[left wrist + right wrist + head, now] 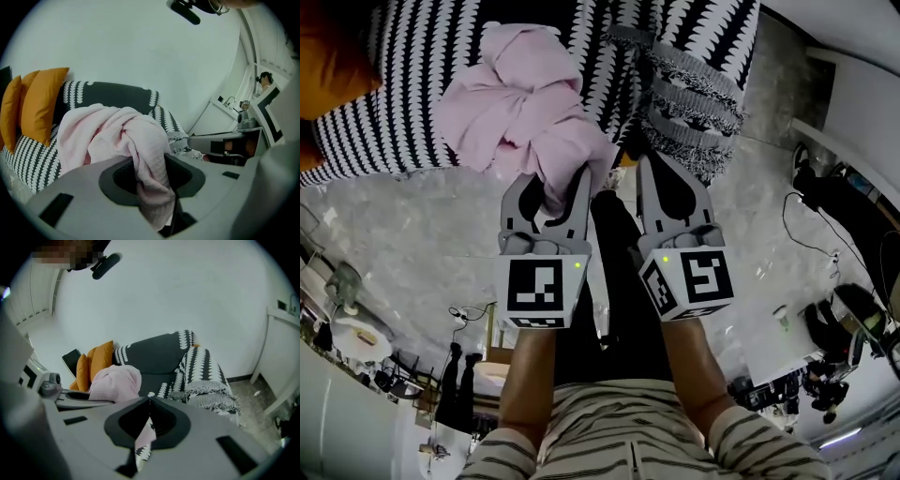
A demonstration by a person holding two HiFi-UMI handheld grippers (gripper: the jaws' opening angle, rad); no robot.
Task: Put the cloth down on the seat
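A crumpled pink cloth (525,103) lies bunched on the black-and-white patterned sofa seat (403,103). One end of it runs down between the jaws of my left gripper (551,187), which is shut on it. In the left gripper view the pink cloth (108,136) fills the middle and a twisted strand is pinched in the left gripper (152,187). My right gripper (662,161) is just to the right, jaws shut, beside the cloth and apart from it. The right gripper (150,401) has its tips together with nothing gripped; the cloth (117,380) is at its left.
Orange cushions (37,105) stand at the seat's left end. A patterned throw with a grey fringe (694,103) hangs over the sofa's right arm. Grey marble floor (394,225) spreads below; cables and dark gear (825,202) are at the right.
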